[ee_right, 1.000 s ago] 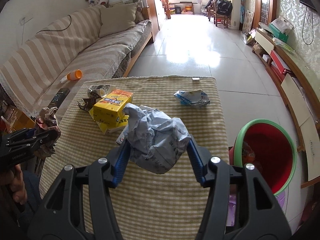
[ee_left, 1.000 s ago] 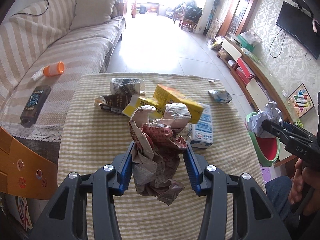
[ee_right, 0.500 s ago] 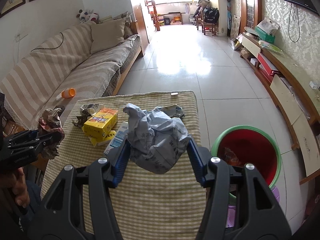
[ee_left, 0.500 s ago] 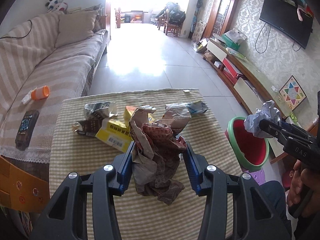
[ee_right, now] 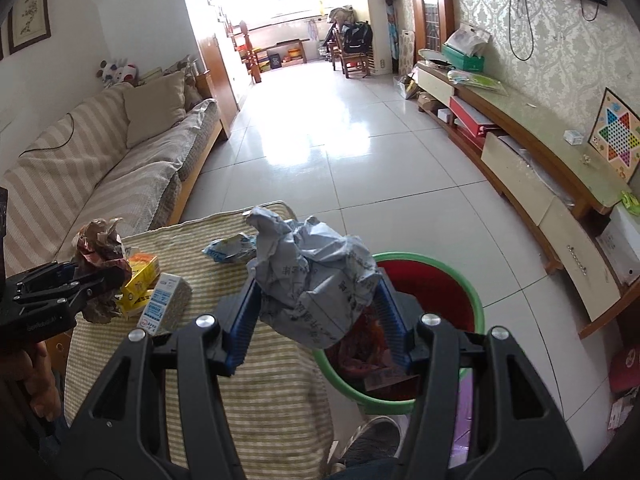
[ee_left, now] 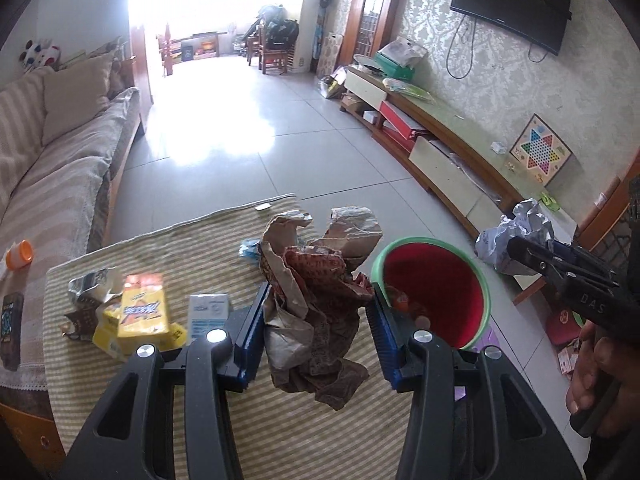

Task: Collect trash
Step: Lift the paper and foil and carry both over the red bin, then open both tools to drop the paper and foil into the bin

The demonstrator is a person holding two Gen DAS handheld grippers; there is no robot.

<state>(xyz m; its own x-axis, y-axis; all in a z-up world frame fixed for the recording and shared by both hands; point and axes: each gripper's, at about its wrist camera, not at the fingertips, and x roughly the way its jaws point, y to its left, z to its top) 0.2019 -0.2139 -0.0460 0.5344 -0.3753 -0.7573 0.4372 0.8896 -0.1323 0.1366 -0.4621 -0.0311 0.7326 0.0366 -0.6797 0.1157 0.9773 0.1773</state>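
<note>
At frame centre, the left gripper (ee_left: 318,332) clamps crumpled brown paper (ee_left: 316,304); the right gripper (ee_right: 316,312) clamps crumpled grey paper (ee_right: 312,276) beside the red bin (ee_right: 448,280).

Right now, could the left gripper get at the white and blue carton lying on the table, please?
Probably not yet: the left gripper is shut on a brown paper wad, so its jaws are occupied. The white and blue carton itself lies uncovered.

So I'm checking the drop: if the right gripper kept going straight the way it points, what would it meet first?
Probably the red bin: the right gripper, shut on grey crumpled paper, points down at its green rim, though depth is unclear.
</note>
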